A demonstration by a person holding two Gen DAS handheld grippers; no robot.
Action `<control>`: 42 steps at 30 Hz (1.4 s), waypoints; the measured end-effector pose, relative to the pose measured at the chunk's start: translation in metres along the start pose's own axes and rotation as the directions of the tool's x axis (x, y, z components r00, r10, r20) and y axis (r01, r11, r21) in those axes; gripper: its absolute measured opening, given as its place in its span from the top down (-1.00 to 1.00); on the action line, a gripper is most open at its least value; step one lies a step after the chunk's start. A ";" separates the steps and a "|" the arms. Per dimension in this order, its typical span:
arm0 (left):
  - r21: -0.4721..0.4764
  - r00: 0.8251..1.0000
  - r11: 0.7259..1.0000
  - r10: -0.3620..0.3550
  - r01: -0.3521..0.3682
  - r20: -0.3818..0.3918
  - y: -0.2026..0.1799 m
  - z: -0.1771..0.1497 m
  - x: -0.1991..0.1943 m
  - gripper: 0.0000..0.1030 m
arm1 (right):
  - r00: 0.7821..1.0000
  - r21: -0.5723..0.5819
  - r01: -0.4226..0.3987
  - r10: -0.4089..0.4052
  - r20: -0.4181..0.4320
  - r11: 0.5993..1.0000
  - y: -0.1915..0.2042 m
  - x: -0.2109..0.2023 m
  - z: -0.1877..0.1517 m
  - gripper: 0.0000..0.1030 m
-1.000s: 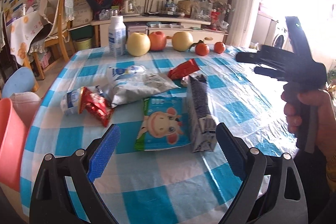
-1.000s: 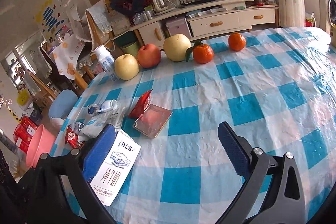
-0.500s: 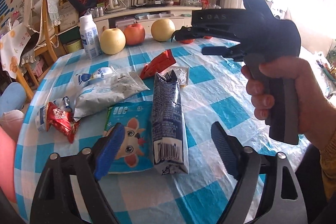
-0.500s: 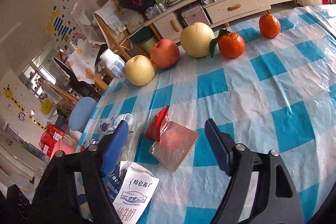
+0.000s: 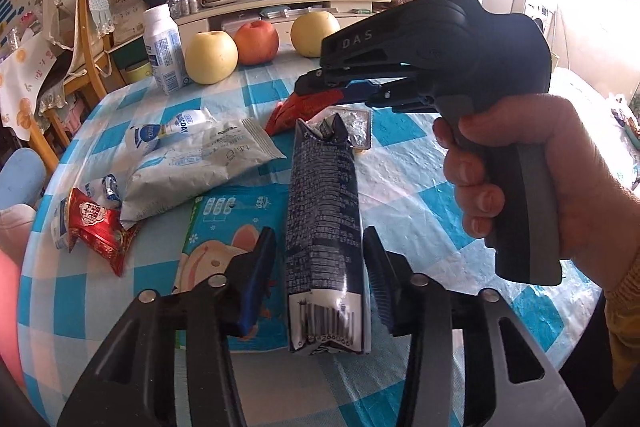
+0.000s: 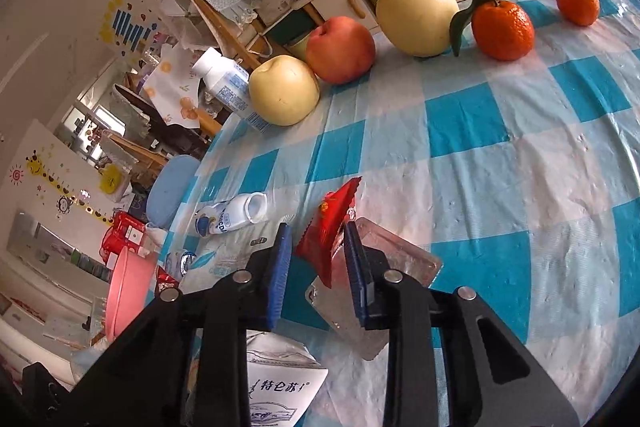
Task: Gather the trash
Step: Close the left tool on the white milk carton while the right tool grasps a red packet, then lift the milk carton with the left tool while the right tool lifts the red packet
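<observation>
Item: my left gripper (image 5: 320,267) closing astride the dark-printed crushed milk carton (image 5: 324,227), pads seemingly not yet touching, my right gripper (image 6: 318,259) closing around the red foil wrapper (image 6: 330,227), both trash on the blue-checked plastic tablecloth (image 6: 500,155) in a cluttered living room.

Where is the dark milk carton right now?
In the left wrist view, the dark milk carton lies lengthwise on the checked tablecloth between the closing fingers of the left gripper, beside the cartoon packet.
</observation>
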State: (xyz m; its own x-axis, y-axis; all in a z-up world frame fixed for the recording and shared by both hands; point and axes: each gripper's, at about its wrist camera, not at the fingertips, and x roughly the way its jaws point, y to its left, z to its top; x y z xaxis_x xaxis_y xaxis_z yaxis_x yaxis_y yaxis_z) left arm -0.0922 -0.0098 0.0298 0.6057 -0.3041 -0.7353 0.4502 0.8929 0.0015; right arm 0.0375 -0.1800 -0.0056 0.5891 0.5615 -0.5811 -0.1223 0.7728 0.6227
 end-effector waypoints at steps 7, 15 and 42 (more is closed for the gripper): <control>0.000 0.999 0.999 -0.035 0.035 0.001 -0.001 -0.001 0.000 0.35 | 0.999 -0.026 0.029 -0.030 -0.021 0.999 0.005 0.004 -0.004 0.70; -0.033 0.998 0.997 -0.063 0.064 0.015 0.008 0.000 -0.005 0.38 | 0.998 -0.078 0.064 -0.065 -0.005 0.995 0.014 0.004 -0.006 0.79; -0.213 0.970 0.971 -0.055 0.107 0.238 0.106 0.006 -0.079 0.38 | 0.976 -0.231 0.158 -0.117 0.183 0.960 0.089 -0.047 -0.036 0.83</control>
State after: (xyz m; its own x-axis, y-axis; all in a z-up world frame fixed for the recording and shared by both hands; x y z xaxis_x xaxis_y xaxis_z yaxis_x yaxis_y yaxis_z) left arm -0.0884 0.1068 0.0920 0.7184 -0.4230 -0.5522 0.3623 0.9052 -0.2220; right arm -0.0301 -0.1268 0.0586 0.7354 0.4036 -0.5444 -0.2084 0.8991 0.3851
